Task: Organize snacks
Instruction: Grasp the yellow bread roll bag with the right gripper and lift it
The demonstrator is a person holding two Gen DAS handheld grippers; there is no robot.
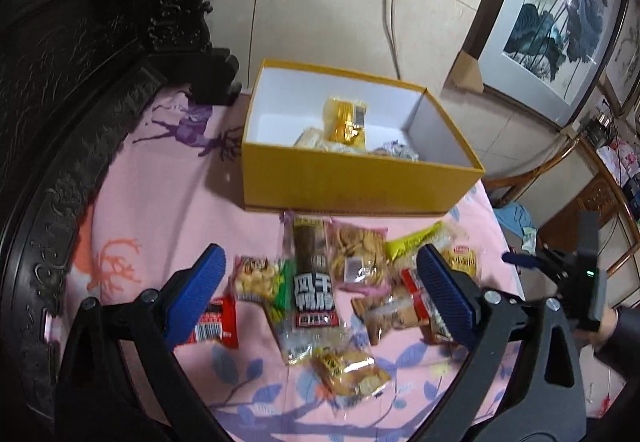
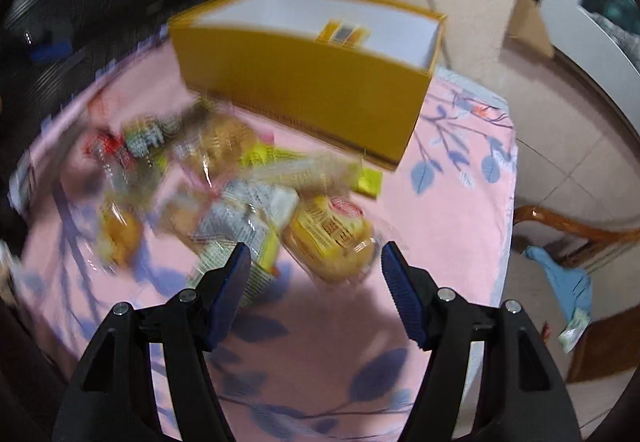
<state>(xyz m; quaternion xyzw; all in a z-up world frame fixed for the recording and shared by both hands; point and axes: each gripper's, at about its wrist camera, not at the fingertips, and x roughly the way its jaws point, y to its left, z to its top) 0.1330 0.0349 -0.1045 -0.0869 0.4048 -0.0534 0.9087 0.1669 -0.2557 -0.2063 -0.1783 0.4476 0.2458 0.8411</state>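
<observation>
With both the left gripper (image 1: 320, 286) and the right gripper (image 2: 316, 274) spread wide and empty, the light, crinkly, slippery plastic snack packets (image 1: 316, 282) lie heaped on the pink floral cloth (image 1: 160, 202) before the open yellow cardboard box (image 1: 352, 178), probably best pinched gently by a flat sealed edge, since the biscuits inside look crushable.

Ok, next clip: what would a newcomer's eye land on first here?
Probably the open yellow box at the back of the pink floral cloth, with a gold packet and a few others already inside. Next, the loose heap of snack packets on the cloth in front of it. Both the left gripper and right gripper hover over the heap, jaws open and empty.
</observation>
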